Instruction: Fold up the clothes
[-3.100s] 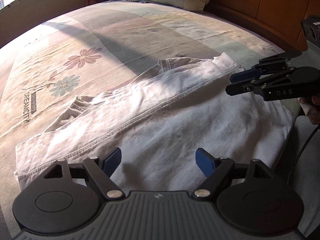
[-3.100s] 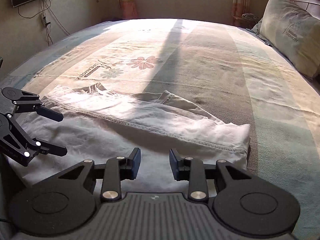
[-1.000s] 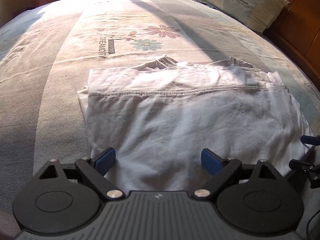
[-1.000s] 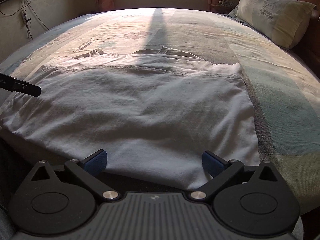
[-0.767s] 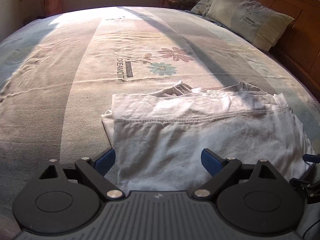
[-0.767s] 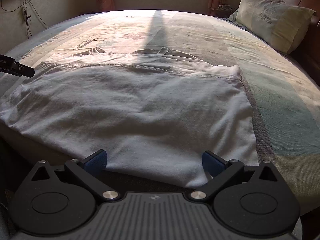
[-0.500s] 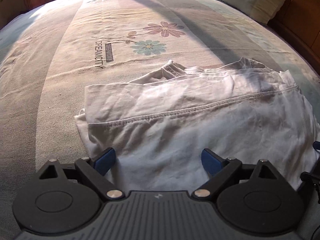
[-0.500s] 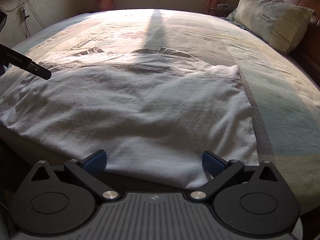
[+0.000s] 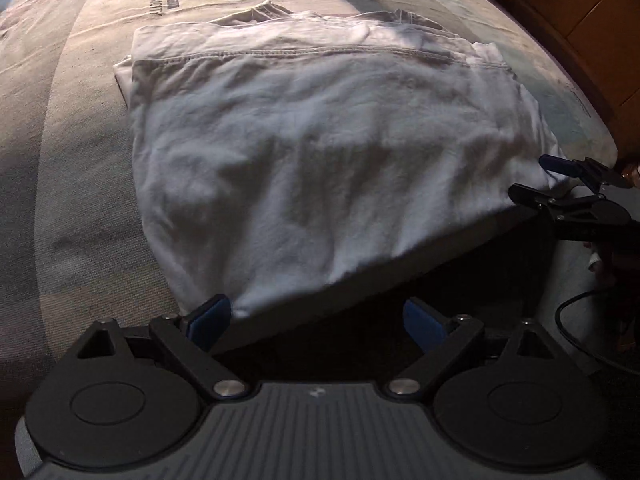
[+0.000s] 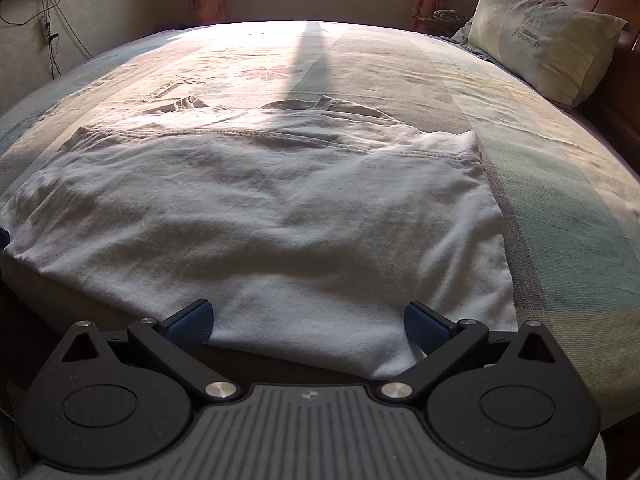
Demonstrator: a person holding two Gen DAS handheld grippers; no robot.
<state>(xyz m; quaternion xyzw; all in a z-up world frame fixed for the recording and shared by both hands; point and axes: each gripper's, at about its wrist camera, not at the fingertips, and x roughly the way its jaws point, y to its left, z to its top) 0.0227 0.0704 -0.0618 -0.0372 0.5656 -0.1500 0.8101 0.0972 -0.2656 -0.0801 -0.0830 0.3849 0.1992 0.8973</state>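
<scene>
A white garment lies folded flat on the bed, and its near hem hangs a little over the bed's edge. My left gripper is open at that edge. Its left pad sits just beside the garment's near left corner, not touching it. My right gripper is open too, with the garment and its near right corner lying between the spread pads, which do not press on it. In the left wrist view the right gripper shows at the garment's right corner.
The flower-print sheet covers the whole bed. A pillow leans on the wooden headboard at the right. A black cable hangs below the right gripper. A window and curtains stand behind the bed.
The left wrist view has tipped down and drawn back to the bed's edge, so the garment's near left corner now lies by its left pad. The right gripper has kept still.
</scene>
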